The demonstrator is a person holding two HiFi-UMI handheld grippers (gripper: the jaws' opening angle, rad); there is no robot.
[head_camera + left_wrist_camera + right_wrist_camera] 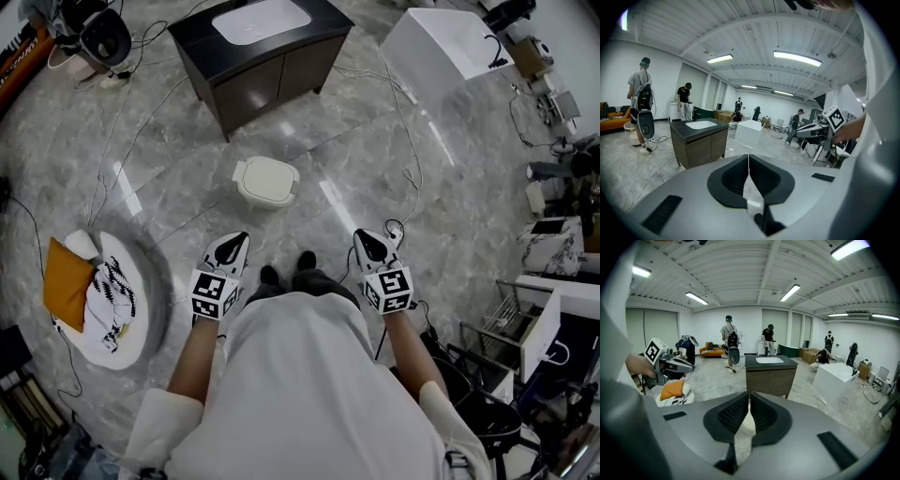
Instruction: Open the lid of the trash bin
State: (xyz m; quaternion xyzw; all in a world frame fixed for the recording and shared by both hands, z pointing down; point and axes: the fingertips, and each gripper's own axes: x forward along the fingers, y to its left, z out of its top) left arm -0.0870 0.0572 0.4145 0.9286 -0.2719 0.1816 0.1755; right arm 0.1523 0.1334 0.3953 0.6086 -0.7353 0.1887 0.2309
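A small white trash bin [267, 181] with its lid down stands on the marble floor ahead of my feet. In the head view my left gripper [233, 244] and right gripper [371, 242] are held at waist height, short of the bin and to either side of it. Both have their jaws closed tip to tip with nothing between them. In the left gripper view the left gripper [748, 157] points level across the room and the bin is hidden. The right gripper [748, 401] shows a pale sliver of the bin [749, 422] behind its jaws.
A dark cabinet with a white sink top [261, 47] stands beyond the bin. A white box [441, 47] is at far right, a round cushion with an orange pillow [98, 295] at left. Cables [405, 141] trail over the floor. Several people [729, 341] stand far off.
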